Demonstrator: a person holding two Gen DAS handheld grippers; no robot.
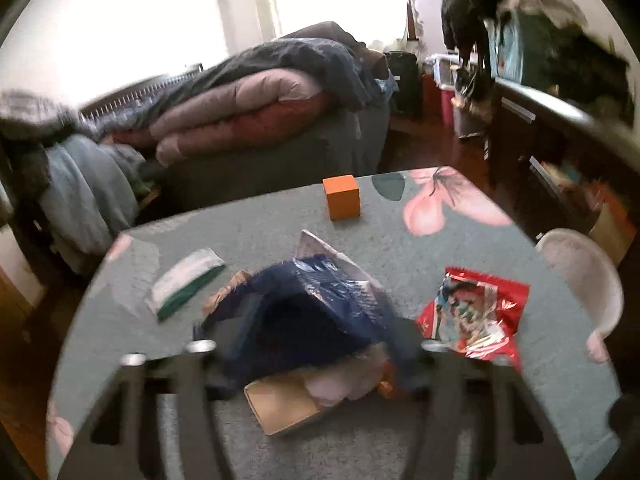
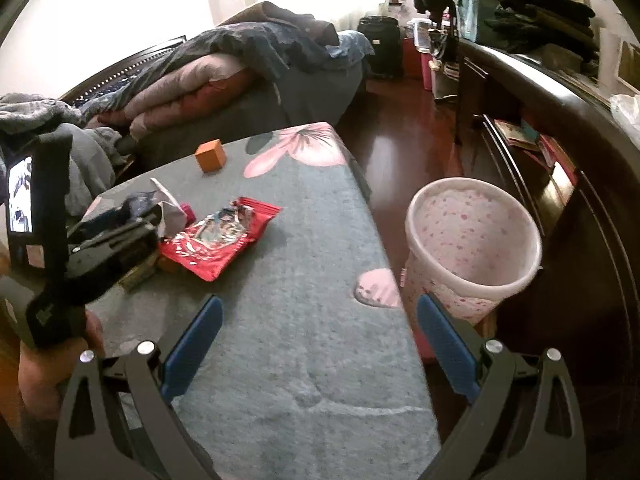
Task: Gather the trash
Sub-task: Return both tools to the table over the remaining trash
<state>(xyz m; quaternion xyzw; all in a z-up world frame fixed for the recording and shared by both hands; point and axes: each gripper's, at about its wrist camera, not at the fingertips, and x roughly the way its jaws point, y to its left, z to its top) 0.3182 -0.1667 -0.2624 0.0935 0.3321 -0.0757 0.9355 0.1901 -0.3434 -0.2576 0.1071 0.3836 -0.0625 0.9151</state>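
In the left wrist view my left gripper (image 1: 316,344) is closed around a crumpled blue and silver wrapper (image 1: 320,296), held just above the table (image 1: 400,248). A brown card piece (image 1: 284,404) and a pale wrapper lie under it. A red snack bag (image 1: 476,316) lies to its right, a white and green packet (image 1: 188,280) to its left. In the right wrist view my right gripper (image 2: 316,344) is open and empty over the table's near right part. The left gripper (image 2: 116,240) with the blue wrapper (image 2: 140,204) is at left, beside the red bag (image 2: 218,238).
An orange box (image 1: 342,197) (image 2: 210,155) stands at the table's far side. A pink-speckled white bin (image 2: 472,240) (image 1: 580,276) stands on the floor right of the table. A bed with piled quilts (image 2: 224,72) is behind, a dark dresser (image 2: 560,152) on the right.
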